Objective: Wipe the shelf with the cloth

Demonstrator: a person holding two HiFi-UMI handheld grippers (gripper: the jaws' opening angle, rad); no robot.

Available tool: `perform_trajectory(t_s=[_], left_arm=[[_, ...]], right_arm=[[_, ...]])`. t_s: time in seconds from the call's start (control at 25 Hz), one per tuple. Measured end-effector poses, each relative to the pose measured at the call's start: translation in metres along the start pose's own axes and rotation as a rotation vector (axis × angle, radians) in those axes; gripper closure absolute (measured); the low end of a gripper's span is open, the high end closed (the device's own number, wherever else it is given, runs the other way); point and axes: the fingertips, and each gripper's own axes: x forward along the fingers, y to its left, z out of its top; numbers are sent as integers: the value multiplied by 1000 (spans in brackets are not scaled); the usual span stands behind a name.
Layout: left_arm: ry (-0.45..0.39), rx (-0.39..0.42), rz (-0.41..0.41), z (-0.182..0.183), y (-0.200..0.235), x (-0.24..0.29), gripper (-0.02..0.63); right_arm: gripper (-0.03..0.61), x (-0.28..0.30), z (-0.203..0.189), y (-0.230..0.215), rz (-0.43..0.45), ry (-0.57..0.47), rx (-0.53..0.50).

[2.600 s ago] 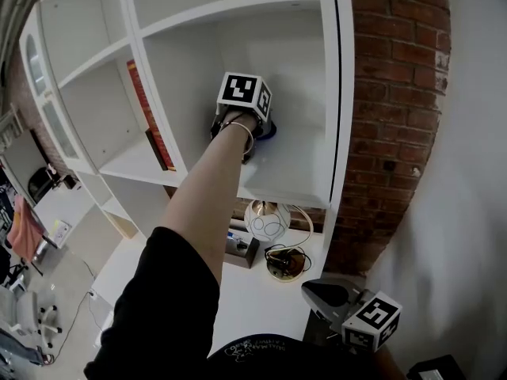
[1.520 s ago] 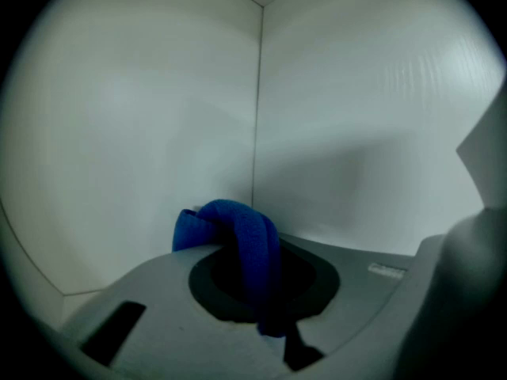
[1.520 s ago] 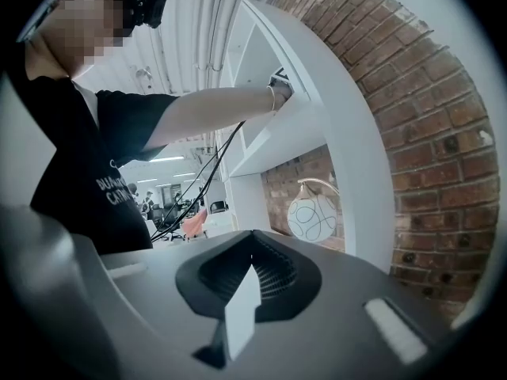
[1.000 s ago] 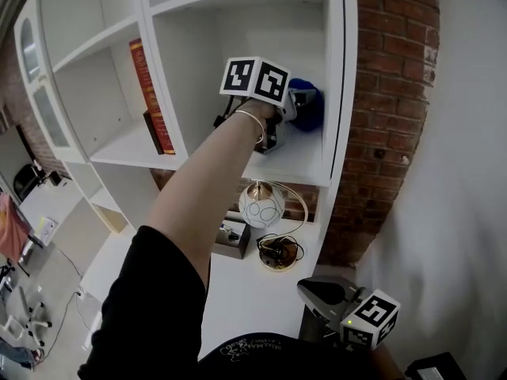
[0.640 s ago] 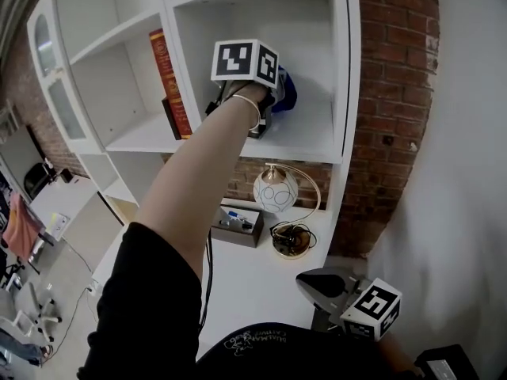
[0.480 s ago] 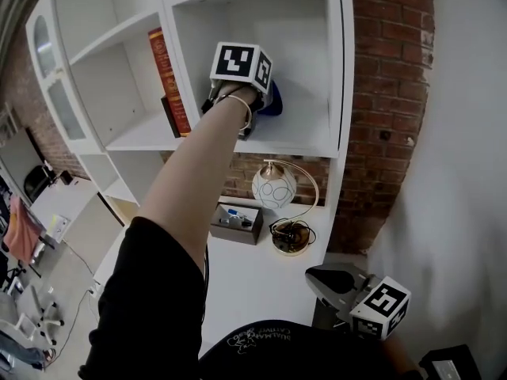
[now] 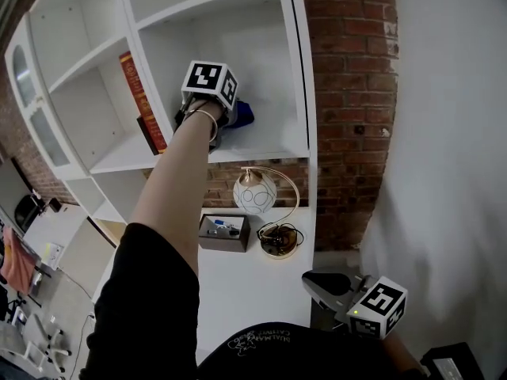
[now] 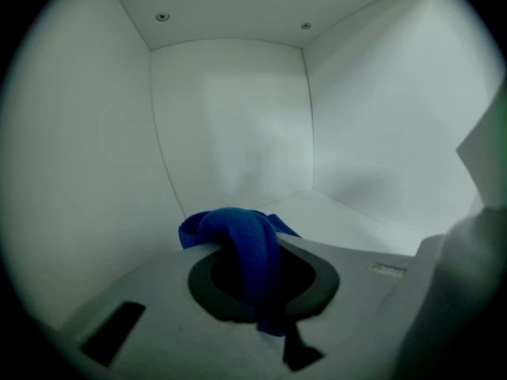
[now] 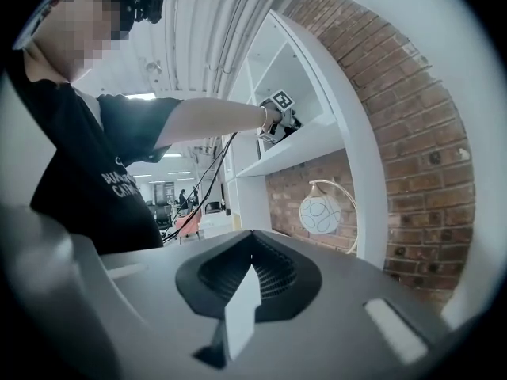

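fingers of left gripper (image 8: 268, 311) pinch blue cloth (image 8: 238, 236) inside shelf (image 8: 348, 216); right gripper (image 9: 242, 311) fingers together, empty.

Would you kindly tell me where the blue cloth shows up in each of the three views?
Head view: the blue cloth is at upper centre, inside the open shelf compartment.
Left gripper view: it is at lower centre, pinched in the left claw.
Right gripper view: it is too small to make out.
Shared landmark: the white shelf board.
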Motion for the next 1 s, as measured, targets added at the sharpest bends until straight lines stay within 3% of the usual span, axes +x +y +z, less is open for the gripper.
perform_trajectory(t_s=[0.16, 0.4, 0.56, 0.76, 1.0], left_arm=[[87, 43, -41, -10, -7, 4, 606], [149, 91, -56, -15, -15, 8, 606], [211, 216, -42, -16, -28, 9, 606], [229, 252, -240, -14, -81, 14, 606], [184, 238, -321, -3, -111, 23, 603]], right_arm=[[572, -2, 0, -1, -16, -18, -3], [572, -10, -3, -3, -62, -13, 18], [572, -12, -6, 0, -74, -21, 48], [572, -14, -7, 3, -93, -19, 43], [572, -23, -10, 3, -134, -13, 60]])
